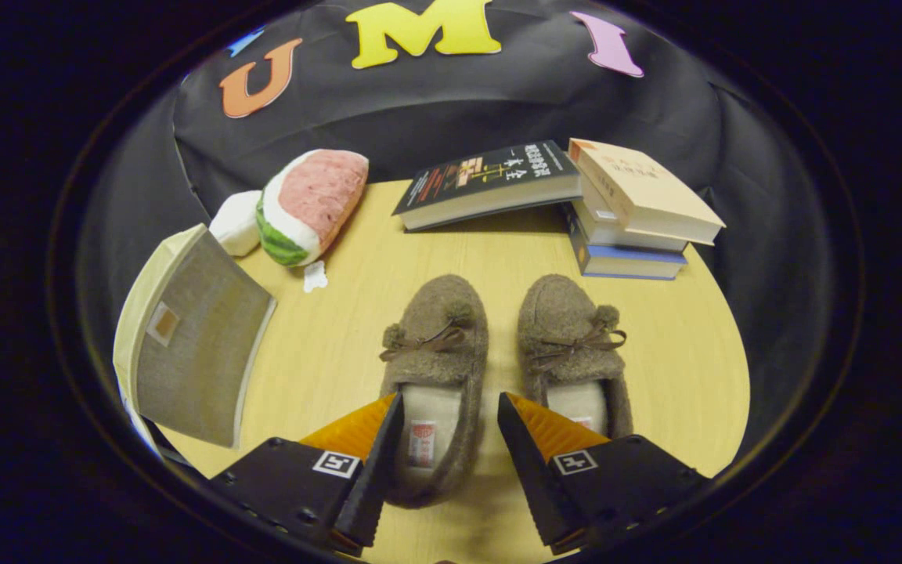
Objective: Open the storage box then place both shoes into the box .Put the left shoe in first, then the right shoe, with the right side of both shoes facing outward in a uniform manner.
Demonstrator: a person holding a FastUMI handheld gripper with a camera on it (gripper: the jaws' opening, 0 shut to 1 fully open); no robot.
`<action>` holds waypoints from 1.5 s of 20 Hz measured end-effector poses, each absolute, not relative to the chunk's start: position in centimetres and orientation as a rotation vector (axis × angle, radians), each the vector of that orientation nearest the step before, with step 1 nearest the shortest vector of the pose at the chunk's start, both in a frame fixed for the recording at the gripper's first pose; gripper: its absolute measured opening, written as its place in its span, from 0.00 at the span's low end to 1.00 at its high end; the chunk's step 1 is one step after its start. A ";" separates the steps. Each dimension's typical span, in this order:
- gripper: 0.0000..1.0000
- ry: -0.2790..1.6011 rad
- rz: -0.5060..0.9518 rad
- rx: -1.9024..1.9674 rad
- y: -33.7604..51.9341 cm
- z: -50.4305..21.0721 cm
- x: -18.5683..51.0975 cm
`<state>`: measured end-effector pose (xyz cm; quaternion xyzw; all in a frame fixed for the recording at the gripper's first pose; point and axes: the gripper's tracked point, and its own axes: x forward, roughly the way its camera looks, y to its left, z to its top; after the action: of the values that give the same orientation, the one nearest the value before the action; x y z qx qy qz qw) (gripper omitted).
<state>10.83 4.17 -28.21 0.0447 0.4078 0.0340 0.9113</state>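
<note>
Fingers spread wide on my gripper (449, 407), holding nothing, hovering over the left shoe (433, 368); right shoe (574, 345) just beside; storage box (189, 345) left of them, lid shut.

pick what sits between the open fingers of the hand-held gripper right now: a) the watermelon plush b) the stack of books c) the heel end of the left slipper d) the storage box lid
c: the hand-held gripper is open, and the heel end of the left slipper lies between its fingers; the right slipper sits just beside it, partly behind one finger.
</note>
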 end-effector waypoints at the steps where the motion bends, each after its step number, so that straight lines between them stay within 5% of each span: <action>1: 0.52 0.849 0.054 0.094 3.8 -28.6 11.0; 6: 0.15 0.918 0.020 0.171 3.2 -31.4 12.0; 8: 0.17 0.919 0.009 0.193 3.5 -31.1 11.8; 9: 0.00 0.921 0.003 0.202 3.5 -31.6 12.2; 21: 0.00 0.832 0.009 0.530 9.3 -21.0 9.3; 30: 0.00 0.682 0.126 0.594 23.4 -7.7 7.4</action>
<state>7.42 23.40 -7.68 0.2869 0.3295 0.0607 0.8975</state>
